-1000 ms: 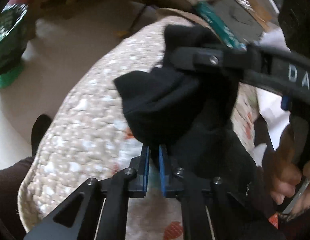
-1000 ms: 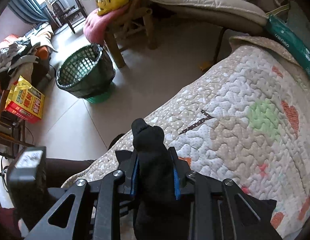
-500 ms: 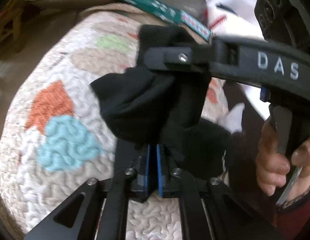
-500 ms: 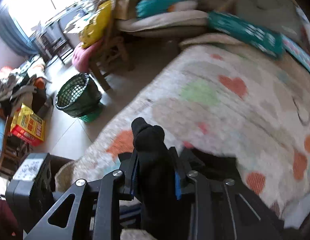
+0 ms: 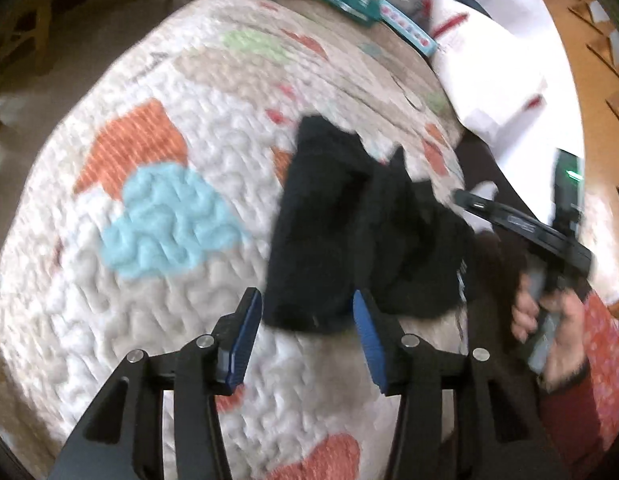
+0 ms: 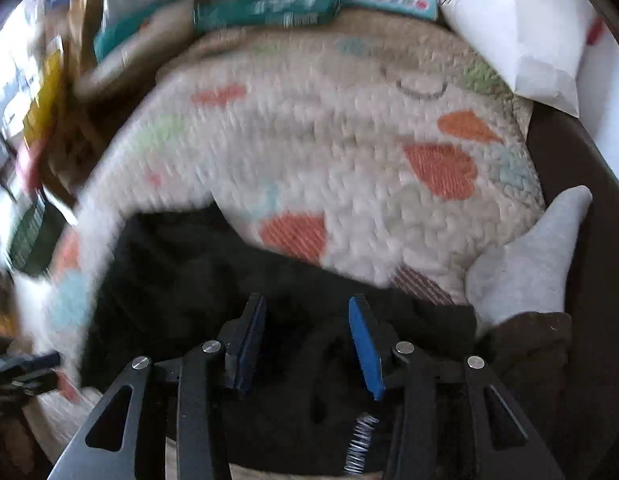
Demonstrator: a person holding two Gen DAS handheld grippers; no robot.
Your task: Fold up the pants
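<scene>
The black pants (image 5: 349, 232) lie bunched on the quilted mat (image 5: 169, 208) with coloured hearts. My left gripper (image 5: 305, 312) is open, its blue pads on either side of the near edge of the pants, holding nothing. My right gripper (image 6: 307, 312) is open just above the black pants (image 6: 197, 272), which spread under it along the near side of the mat (image 6: 329, 140). The right gripper tool with the hand on it shows at the right of the left wrist view (image 5: 549, 240). Both views are blurred by motion.
A teal packet (image 6: 269, 8) and a white bag (image 6: 517, 24) lie at the far edge of the mat. A foot in a grey sock (image 6: 529, 256) rests at the mat's right side. Floor and furniture lie to the left.
Both grippers held the pants up, shut on the cloth. Now both have opened and the pants have dropped onto the mat. Both views swung right over the mat.
</scene>
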